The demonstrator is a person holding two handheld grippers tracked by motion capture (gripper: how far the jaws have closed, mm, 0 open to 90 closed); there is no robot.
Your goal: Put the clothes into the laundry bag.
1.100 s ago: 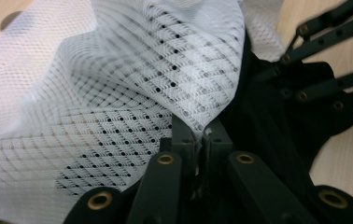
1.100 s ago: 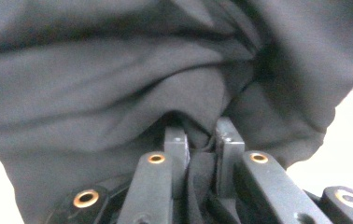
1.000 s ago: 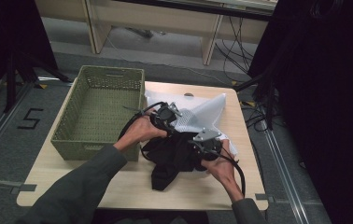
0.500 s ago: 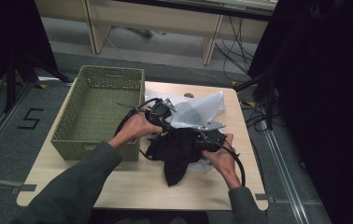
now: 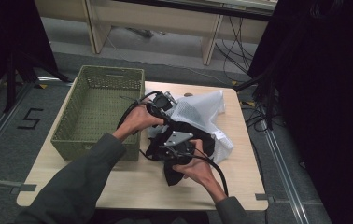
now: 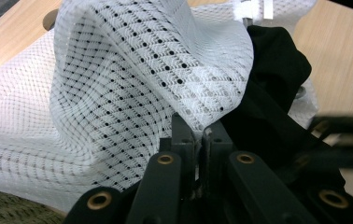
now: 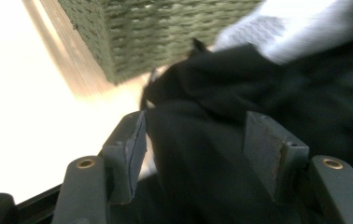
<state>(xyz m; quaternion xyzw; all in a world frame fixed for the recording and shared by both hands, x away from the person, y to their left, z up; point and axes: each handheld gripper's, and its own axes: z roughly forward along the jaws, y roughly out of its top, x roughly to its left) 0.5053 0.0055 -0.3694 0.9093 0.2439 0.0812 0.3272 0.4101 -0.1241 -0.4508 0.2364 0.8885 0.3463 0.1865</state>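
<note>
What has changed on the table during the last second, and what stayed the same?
The right hand-held gripper moved left and away from the table's near edge, toward the basket, its jaws now open around the black cloth. The cloth bunched up and shifted left with it. The left hand-held gripper stayed shut on the white mesh bag, holding it up. The basket did not move.

Left gripper (image 5: 164,103) is held farther out, its jaws pressed together. Right gripper (image 5: 177,145) sits nearer, jaws spread apart. Both forearms reach forward.
</note>
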